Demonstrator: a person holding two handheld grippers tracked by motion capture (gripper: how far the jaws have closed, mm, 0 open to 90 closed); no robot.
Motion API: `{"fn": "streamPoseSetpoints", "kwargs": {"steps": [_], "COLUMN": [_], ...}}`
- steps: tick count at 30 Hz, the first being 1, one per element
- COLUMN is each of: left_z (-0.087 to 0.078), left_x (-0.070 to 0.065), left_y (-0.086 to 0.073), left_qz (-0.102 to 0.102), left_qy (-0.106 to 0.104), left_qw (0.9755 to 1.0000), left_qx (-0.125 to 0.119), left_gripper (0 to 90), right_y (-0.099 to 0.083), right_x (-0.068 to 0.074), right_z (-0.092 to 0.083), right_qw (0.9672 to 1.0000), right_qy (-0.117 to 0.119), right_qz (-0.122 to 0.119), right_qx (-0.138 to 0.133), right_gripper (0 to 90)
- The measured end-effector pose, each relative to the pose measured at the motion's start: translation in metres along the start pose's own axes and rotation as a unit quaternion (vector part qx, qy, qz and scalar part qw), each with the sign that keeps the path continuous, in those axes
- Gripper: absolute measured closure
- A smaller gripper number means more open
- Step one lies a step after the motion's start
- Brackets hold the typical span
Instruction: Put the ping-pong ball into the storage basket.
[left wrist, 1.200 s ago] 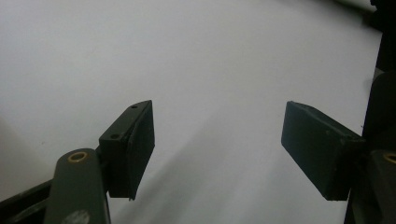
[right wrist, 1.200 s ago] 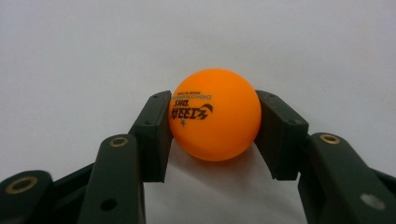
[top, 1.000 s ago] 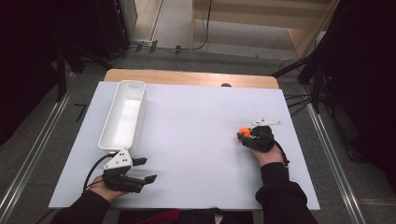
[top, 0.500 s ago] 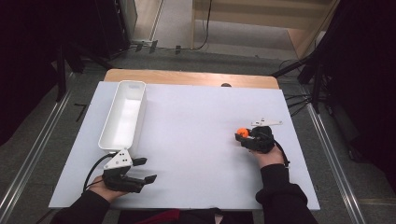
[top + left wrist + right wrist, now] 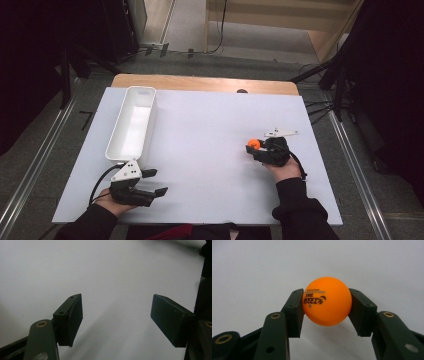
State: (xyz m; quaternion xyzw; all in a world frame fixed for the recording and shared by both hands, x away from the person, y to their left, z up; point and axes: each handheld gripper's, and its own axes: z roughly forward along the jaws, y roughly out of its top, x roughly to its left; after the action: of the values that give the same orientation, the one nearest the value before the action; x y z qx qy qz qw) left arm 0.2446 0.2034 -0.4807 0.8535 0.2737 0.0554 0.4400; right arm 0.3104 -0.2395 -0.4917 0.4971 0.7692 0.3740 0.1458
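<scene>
Shift since earlier: right gripper creeps slightly toward frame's left; left gripper unmoved.
Right gripper: clamped on small orange plastic ping-pong ball, centre-right, ready for carrying.
Left gripper: jaws apart, empty, lower left.
Long white plastic bin: upper left, likely destination.

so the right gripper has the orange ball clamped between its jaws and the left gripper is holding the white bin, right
Not quite. The right gripper does clamp the orange ball, but the left gripper holds nothing: the left gripper view shows its jaws open over bare table. In the high view the white bin sits apart from it.

White table top on wooden board; grey floor; dark surroundings.
</scene>
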Motion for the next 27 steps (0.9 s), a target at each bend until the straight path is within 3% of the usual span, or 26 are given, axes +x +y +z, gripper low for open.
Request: {"fn": "streamPoseSetpoints", "kwargs": {"steps": [27], "left_z": [0.000], "left_x": [0.000], "left_y": [0.000], "left_qz": [0.001], "left_qy": [0.001], "left_qw": [1.0000], "left_qx": [0.000], "left_gripper": [26.4], "right_y": [0.004], "right_x": [0.021], "right_z": [0.003], "right_qw": [0.9982], "right_qy": [0.056], "right_qz": [-0.024], "right_qx": [-0.002], "right_gripper": [48.3]}}
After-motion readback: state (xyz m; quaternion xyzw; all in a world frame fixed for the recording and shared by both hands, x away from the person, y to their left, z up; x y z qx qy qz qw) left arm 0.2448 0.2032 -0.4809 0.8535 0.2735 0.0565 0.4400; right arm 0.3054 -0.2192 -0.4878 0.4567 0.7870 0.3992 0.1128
